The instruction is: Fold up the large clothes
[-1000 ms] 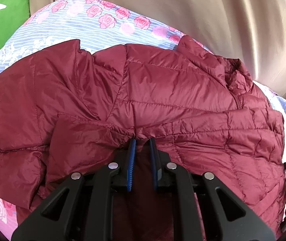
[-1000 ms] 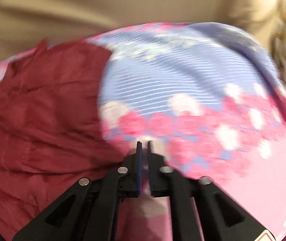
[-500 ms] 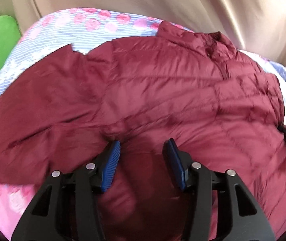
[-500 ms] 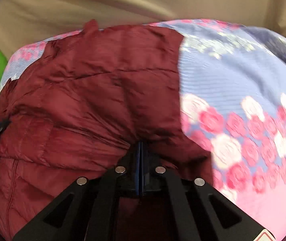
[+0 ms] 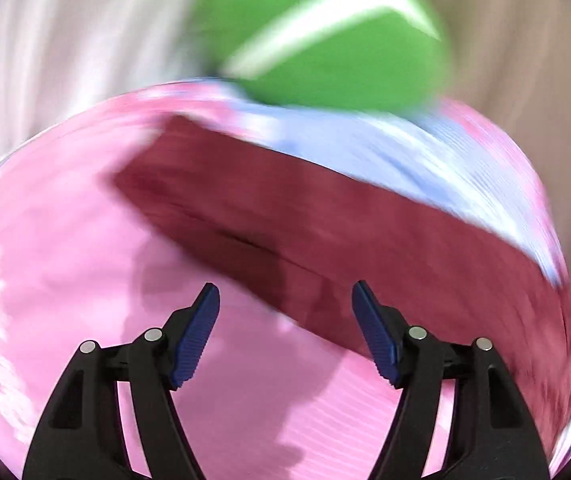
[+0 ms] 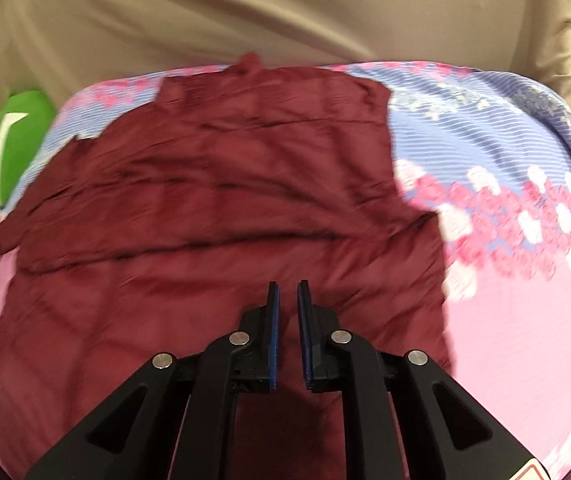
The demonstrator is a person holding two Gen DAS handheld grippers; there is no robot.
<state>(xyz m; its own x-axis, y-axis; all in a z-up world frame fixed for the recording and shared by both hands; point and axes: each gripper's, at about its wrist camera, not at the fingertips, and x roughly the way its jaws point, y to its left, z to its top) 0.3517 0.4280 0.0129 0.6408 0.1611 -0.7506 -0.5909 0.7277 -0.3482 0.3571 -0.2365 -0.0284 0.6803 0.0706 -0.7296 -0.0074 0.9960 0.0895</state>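
Jacket (image 6: 213, 216) lies spread on the bed, maroon, quilted and puffy, collar at twelve o'clock; I judge the fold barely begun, sleeve and body still to bring in. Nearest, the right gripper (image 6: 287, 300) hovers over the hem with a narrow gap, nothing between the pads; its jaws have just been opening. The left gripper (image 5: 285, 300) has just been opening too and stands wide, empty, over the pink sheet (image 5: 65, 264). At one o'clock sits a green cushion (image 5: 325, 40); beyond it, a beige curtain (image 6: 285, 12).

Floral pink-and-blue bedsheet (image 6: 525, 320), green pillow (image 6: 9, 148) at its edge, beige curtain (image 6: 285, 12) behind
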